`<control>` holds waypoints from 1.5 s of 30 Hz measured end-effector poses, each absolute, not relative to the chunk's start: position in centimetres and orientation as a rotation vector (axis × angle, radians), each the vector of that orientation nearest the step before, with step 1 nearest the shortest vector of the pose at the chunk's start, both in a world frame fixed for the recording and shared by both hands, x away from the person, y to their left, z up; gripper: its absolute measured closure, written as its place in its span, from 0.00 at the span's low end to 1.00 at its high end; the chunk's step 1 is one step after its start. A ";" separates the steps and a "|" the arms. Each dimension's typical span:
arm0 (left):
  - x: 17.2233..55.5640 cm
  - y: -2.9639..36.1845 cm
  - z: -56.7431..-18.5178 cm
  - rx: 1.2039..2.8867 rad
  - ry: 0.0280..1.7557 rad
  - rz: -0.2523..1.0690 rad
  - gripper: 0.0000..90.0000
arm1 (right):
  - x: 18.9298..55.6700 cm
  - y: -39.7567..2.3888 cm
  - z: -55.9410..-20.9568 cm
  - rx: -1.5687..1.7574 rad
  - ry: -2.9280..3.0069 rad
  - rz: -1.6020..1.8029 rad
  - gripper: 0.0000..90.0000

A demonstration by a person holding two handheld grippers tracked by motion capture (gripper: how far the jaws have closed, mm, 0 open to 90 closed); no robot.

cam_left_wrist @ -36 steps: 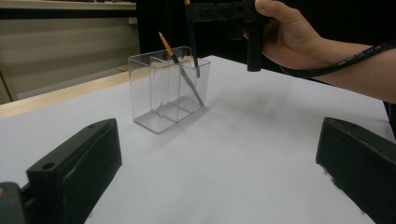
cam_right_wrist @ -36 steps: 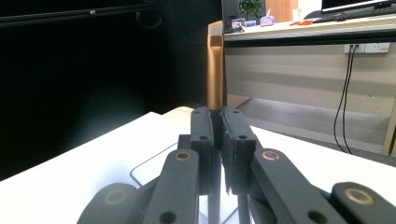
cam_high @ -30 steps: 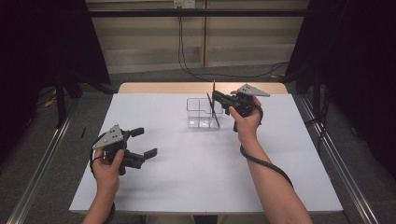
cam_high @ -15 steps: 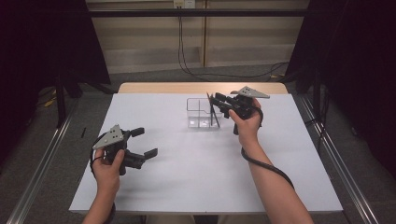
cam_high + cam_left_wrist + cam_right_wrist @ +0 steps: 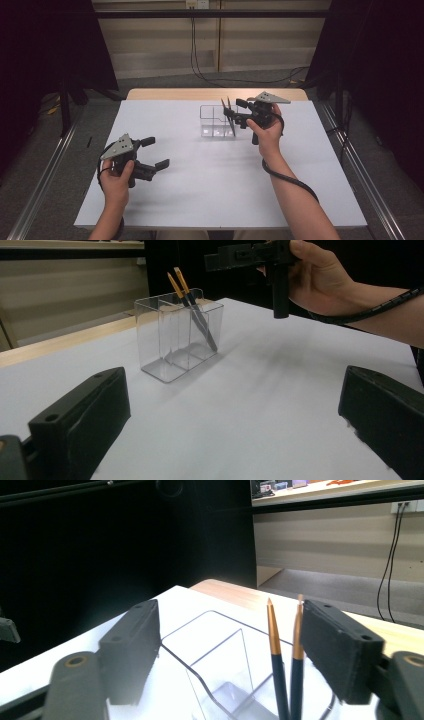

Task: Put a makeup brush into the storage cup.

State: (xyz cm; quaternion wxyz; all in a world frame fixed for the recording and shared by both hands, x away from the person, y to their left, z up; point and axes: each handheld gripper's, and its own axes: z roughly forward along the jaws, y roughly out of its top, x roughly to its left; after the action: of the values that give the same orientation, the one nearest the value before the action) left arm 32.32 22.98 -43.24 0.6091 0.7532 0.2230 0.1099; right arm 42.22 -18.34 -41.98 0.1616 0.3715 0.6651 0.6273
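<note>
Tongs, count two. Right tongs (image 5: 231,114), upper middle of the high view, held over the right end of the clear organizer (image 5: 216,121); jaws spread, having just been opening, with nothing pinched. In the right gripper view the two pencils (image 5: 285,670) stand between the jaws, the right one just beside the right jaw; contact cannot be told. Left tongs (image 5: 156,152), lower left of the high view, jaws spread wide, nothing between them, above the white counter (image 5: 200,170). Organizer: one, upper middle of the counter, with several compartments. Pencils: two, dark bodies with gold bands, leaning together in its right compartment.
</note>
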 end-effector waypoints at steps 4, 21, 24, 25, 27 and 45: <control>32.3 22.9 -43.2 1.742 0.512 0.255 0.00 | 42.0 -18.7 -42.1 1.060 1.900 1.786 0.24; 32.2 23.2 -43.4 1.742 0.518 0.253 0.00 | 40.7 -18.7 -41.5 1.006 1.925 1.767 0.16; 32.2 23.3 -43.2 1.735 0.519 0.255 0.00 | 40.3 -18.8 -41.3 1.001 1.926 1.763 0.15; 32.2 23.2 -43.2 1.735 0.520 0.255 0.00 | 40.2 -18.9 -41.2 0.998 1.923 1.758 0.15; 32.2 23.2 -43.2 1.734 0.522 0.256 0.00 | 39.9 -18.9 -41.1 0.990 1.928 1.759 0.14; 32.2 23.1 -43.3 1.738 0.520 0.258 0.00 | 37.9 -20.0 -40.9 0.901 1.978 1.727 0.05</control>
State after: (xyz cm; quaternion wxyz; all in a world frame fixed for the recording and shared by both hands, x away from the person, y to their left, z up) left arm 32.16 23.06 -43.29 0.6088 0.7525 0.2249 0.1117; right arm 37.94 -20.01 -40.88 0.1814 0.3191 0.7007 0.6118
